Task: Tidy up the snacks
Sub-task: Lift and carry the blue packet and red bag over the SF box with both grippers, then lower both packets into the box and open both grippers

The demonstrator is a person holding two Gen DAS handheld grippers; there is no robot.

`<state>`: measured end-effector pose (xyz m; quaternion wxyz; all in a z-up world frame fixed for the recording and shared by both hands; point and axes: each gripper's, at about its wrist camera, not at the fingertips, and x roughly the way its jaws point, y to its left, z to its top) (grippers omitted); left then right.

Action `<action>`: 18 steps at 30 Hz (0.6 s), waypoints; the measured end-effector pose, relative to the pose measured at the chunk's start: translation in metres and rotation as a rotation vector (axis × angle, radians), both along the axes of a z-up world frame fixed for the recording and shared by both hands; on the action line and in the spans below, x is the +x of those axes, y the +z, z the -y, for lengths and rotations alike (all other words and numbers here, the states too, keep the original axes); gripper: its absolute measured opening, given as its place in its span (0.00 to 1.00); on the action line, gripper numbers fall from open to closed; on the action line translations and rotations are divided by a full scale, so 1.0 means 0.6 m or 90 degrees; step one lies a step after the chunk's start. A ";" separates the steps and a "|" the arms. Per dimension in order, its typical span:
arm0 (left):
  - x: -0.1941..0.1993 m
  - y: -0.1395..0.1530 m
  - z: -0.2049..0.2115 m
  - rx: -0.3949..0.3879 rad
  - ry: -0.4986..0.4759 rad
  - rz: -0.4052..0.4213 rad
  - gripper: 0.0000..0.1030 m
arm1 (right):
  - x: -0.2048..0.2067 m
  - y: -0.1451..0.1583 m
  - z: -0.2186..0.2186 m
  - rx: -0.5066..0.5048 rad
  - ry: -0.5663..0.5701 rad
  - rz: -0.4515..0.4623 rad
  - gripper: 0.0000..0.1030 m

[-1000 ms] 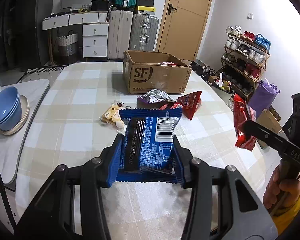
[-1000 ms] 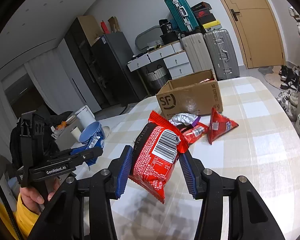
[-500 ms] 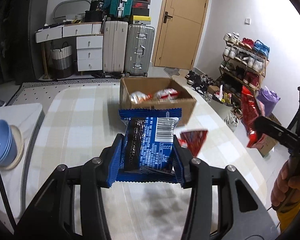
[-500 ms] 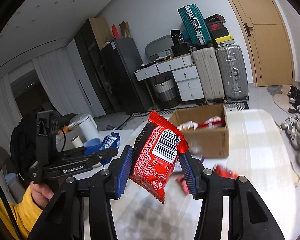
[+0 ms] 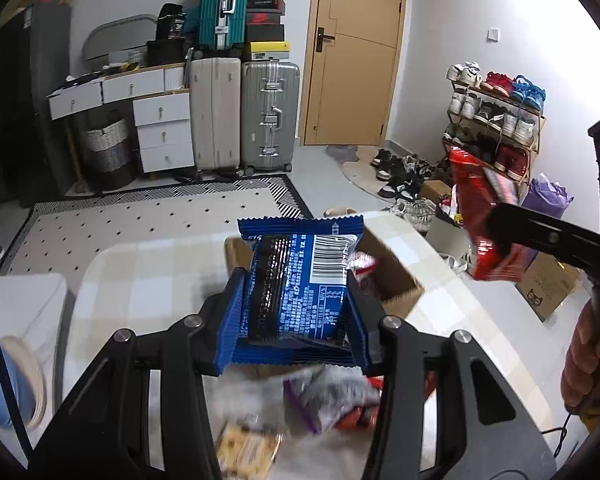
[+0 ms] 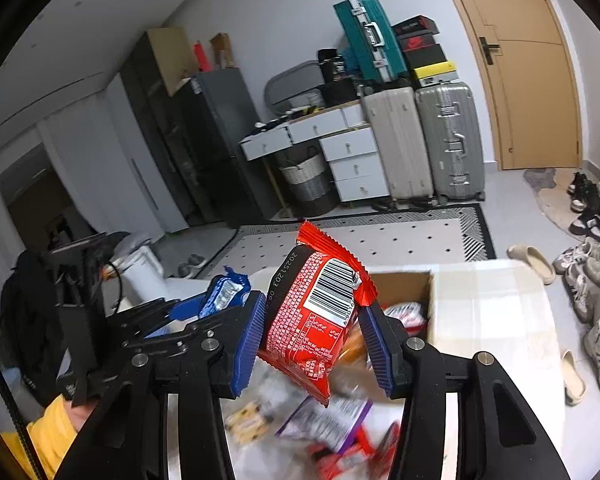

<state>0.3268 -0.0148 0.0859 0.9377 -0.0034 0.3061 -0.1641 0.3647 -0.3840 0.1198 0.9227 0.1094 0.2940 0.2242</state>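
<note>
Two snack packets held above an open box

The left gripper [image 5: 294, 306] pinches a blue packet [image 5: 298, 280]; the right gripper [image 6: 312, 330] pinches a red packet [image 6: 314, 320], the cardboard box [image 6: 398, 284] just beyond both sets of fingers.

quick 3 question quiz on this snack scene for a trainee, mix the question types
1. True or false: the left gripper holds a blue packet.
2. What does the right gripper hold? A) a red packet B) a bowl C) a shoe
3. Fill in: beyond both packets sits an open cardboard ___ with snacks already inside.

Key: 1 true; 2 A; 3 box
</note>
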 end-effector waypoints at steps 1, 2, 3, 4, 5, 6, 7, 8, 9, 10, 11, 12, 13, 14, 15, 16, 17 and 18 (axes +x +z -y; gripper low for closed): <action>0.020 0.001 0.006 -0.001 -0.003 -0.005 0.41 | 0.018 -0.001 -0.001 -0.004 0.000 -0.005 0.47; 0.044 -0.002 0.013 -0.008 -0.012 -0.016 0.41 | 0.034 -0.005 -0.002 -0.008 -0.001 -0.013 0.47; 0.062 -0.004 0.019 -0.011 -0.011 -0.020 0.41 | 0.049 -0.010 -0.003 -0.014 -0.006 -0.019 0.47; 0.089 -0.009 0.025 -0.010 -0.007 -0.028 0.41 | 0.064 -0.015 -0.004 -0.021 -0.010 -0.025 0.47; 0.106 -0.013 0.029 -0.015 -0.010 -0.035 0.41 | 0.081 -0.022 -0.007 -0.031 -0.009 -0.032 0.47; 0.127 -0.019 0.031 -0.026 -0.016 -0.045 0.41 | 0.094 -0.028 -0.009 -0.041 -0.009 -0.035 0.47; 0.150 -0.027 0.034 -0.031 -0.014 -0.056 0.41 | 0.106 -0.035 -0.011 -0.050 -0.009 -0.038 0.47; 0.166 -0.031 0.038 -0.028 -0.011 -0.064 0.41 | 0.116 -0.039 -0.014 -0.056 -0.009 -0.042 0.47; 0.181 -0.038 0.041 -0.029 -0.011 -0.070 0.41 | 0.128 -0.046 -0.017 -0.064 -0.007 -0.047 0.47; 0.196 -0.045 0.045 -0.030 -0.010 -0.077 0.41 | 0.137 -0.053 -0.019 -0.070 -0.006 -0.050 0.47; 0.208 -0.052 0.048 -0.030 -0.006 -0.082 0.41 | 0.149 -0.059 -0.023 -0.080 -0.004 -0.054 0.47; 0.222 -0.058 0.051 -0.031 -0.001 -0.088 0.41 | 0.157 -0.064 -0.026 -0.087 -0.004 -0.056 0.47; 0.234 -0.068 0.054 -0.032 -0.001 -0.094 0.41 | 0.164 -0.070 -0.028 -0.089 -0.004 -0.058 0.47; 0.245 -0.073 0.057 -0.032 -0.003 -0.099 0.41 | 0.170 -0.076 -0.030 -0.089 -0.002 -0.063 0.47; 0.255 -0.080 0.061 -0.029 -0.001 -0.101 0.41 | 0.178 -0.083 -0.030 -0.091 -0.002 -0.068 0.47; 0.263 -0.088 0.063 -0.025 0.000 -0.103 0.41 | 0.185 -0.090 -0.031 -0.094 -0.003 -0.073 0.47; 0.271 -0.094 0.068 -0.024 -0.004 -0.108 0.41 | 0.191 -0.096 -0.031 -0.095 -0.003 -0.077 0.47; 0.274 -0.102 0.072 -0.023 -0.005 -0.113 0.41 | 0.193 -0.102 -0.031 -0.096 -0.002 -0.080 0.47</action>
